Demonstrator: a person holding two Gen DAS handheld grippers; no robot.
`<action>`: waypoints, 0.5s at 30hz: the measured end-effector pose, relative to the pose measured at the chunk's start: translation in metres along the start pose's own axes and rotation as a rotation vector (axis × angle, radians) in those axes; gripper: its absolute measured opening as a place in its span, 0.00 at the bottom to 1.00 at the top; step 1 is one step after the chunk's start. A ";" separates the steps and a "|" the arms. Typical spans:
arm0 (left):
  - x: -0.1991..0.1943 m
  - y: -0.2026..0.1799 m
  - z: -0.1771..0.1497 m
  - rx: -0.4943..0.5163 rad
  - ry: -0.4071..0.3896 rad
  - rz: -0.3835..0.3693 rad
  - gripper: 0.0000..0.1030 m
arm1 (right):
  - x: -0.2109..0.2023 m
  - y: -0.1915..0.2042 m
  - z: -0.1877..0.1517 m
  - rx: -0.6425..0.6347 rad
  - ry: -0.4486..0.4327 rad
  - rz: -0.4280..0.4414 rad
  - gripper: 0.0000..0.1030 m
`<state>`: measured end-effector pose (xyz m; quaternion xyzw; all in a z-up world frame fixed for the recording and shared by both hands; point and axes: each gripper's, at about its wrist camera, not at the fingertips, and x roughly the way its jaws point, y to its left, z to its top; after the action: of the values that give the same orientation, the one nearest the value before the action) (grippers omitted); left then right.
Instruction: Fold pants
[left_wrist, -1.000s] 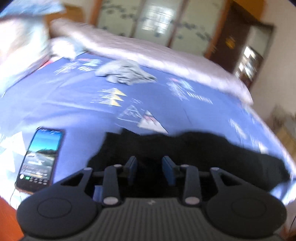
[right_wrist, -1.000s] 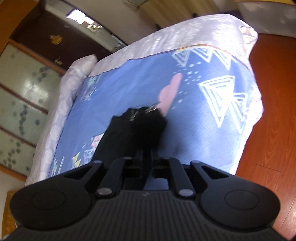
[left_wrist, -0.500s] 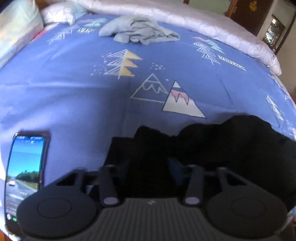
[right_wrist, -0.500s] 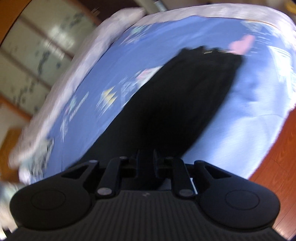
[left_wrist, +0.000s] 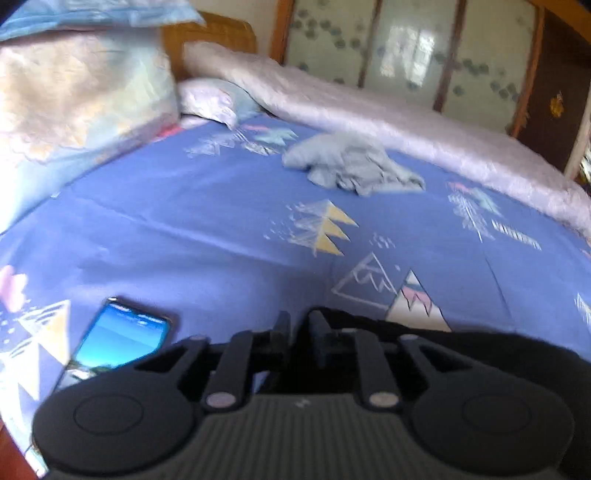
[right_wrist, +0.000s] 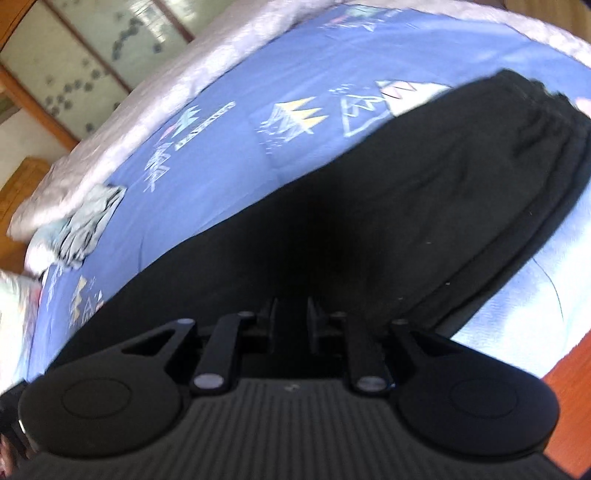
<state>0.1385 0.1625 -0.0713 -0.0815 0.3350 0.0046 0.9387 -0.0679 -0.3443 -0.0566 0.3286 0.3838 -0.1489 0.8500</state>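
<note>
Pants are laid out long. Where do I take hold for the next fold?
Probably the waistband, at its corner nearest the floor, coming in from that open side. The pants lie flat and lengthwise on the sheet, and the gathered, thicker band looks like the easiest edge to pinch.

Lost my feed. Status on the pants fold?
Both grippers nearly closed on black pants. Pants stretched along bed edge. Phone left of them.
</note>
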 end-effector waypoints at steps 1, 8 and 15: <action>-0.005 0.006 0.002 -0.021 -0.004 0.004 0.36 | -0.003 0.000 -0.007 -0.010 0.003 0.003 0.20; -0.037 0.062 0.006 -0.260 0.035 -0.174 0.38 | -0.003 0.028 -0.019 -0.073 0.026 0.081 0.20; -0.052 0.015 0.006 -0.158 0.047 -0.428 0.37 | 0.006 0.058 -0.034 -0.106 0.076 0.159 0.20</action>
<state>0.1013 0.1812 -0.0360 -0.2240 0.3306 -0.1704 0.9008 -0.0535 -0.2784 -0.0523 0.3180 0.3960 -0.0479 0.8601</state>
